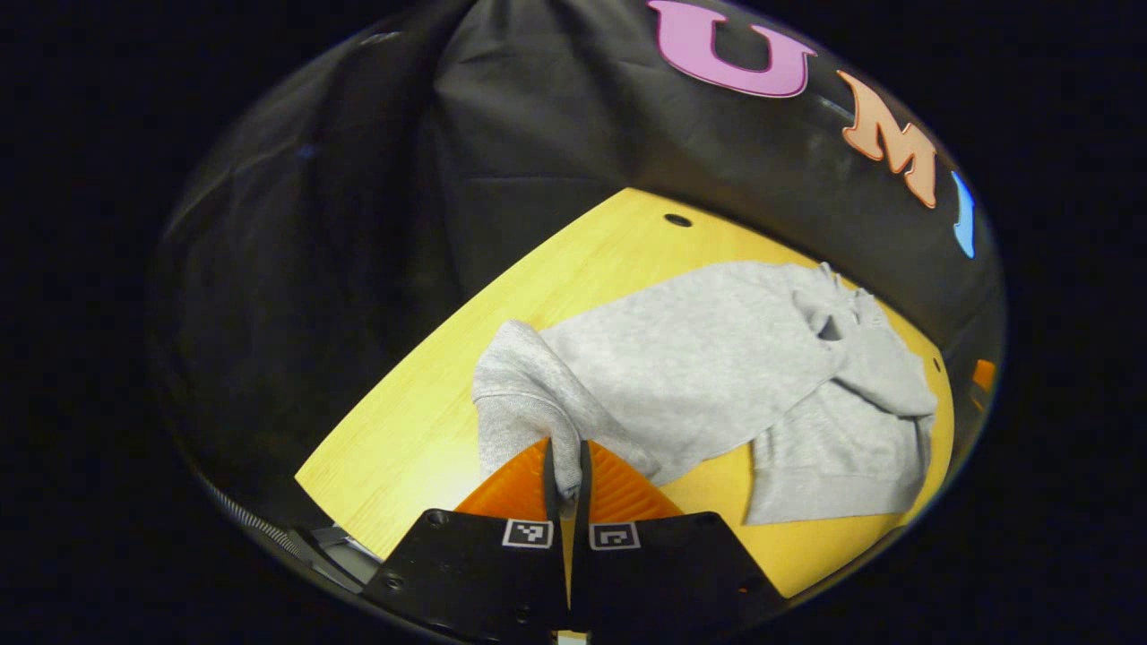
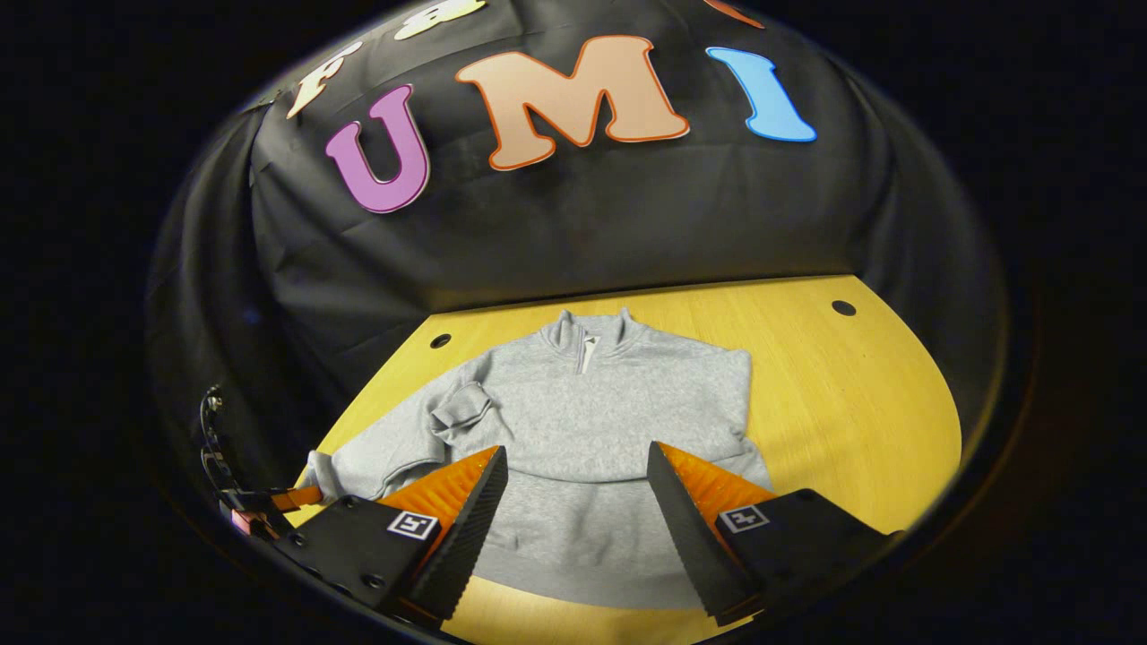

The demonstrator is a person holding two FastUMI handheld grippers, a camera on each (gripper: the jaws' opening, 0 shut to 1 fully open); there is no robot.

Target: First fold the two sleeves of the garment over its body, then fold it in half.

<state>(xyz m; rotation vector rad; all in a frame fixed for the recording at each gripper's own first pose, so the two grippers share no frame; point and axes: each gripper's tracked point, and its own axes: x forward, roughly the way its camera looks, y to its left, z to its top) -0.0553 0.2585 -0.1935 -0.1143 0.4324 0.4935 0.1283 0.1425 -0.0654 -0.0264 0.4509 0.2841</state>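
Note:
A grey zip-neck sweatshirt lies flat on the yellow wooden table, collar toward the wall. One cuff rests on its chest, and the other sleeve runs out to the lower left. In the left gripper view my left gripper is shut on the end of that sleeve, which rises off the table in a ridge from the sweatshirt's body. My right gripper stands open over the sweatshirt's lower body, with nothing between its fingers.
The table has small round holes near its back edge. Black cloth wall closes the back and sides. Bare tabletop lies left of the held sleeve and to the right of the garment in the right gripper view.

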